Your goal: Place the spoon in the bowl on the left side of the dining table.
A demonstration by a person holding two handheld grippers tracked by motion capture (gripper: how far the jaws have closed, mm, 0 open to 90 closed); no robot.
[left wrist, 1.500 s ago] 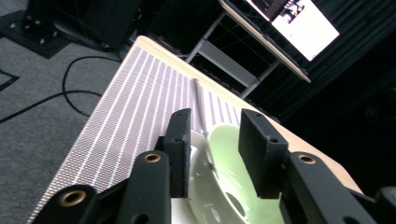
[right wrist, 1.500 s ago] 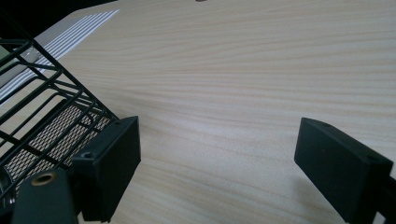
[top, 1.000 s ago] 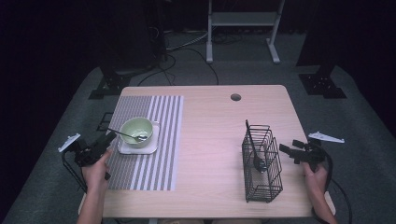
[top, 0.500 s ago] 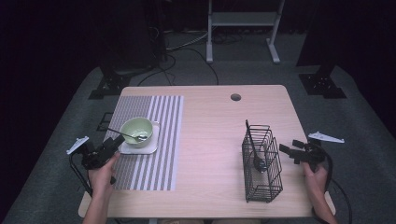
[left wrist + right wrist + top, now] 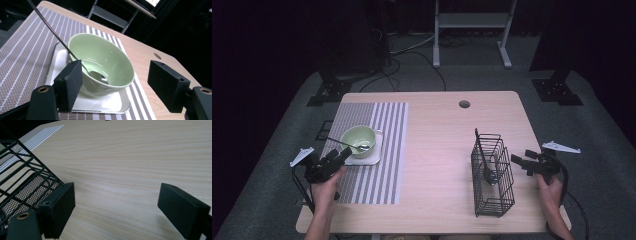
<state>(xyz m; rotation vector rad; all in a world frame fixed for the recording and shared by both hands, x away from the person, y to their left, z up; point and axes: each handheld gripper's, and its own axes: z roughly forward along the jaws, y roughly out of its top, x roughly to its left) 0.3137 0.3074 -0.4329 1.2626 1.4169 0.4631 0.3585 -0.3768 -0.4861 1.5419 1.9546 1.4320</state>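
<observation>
A pale green bowl (image 5: 358, 137) stands on a square white plate (image 5: 371, 158) on the striped placemat (image 5: 382, 125). A metal spoon (image 5: 339, 142) rests in the bowl, its handle sticking out to the left. My left gripper (image 5: 345, 152) sits just left of the plate, pointing at the bowl (image 5: 100, 58). Its jaws have just been opening and hold nothing; the spoon handle (image 5: 50, 28) passes beyond the left pad (image 5: 71, 85). My right gripper (image 5: 515, 160) stands open just right of the black wire basket (image 5: 492, 175), nothing between its pads (image 5: 182, 210).
A black utensil (image 5: 481, 152) stands in the wire basket (image 5: 20, 175). A cable hole (image 5: 464, 104) lies near the table's far edge. Bare wood (image 5: 437, 150) spans the middle between mat and basket.
My left gripper has slid right, closer to the plate and bowl, and its jaws stand wider. The spoon, bowl and right gripper have kept still.
</observation>
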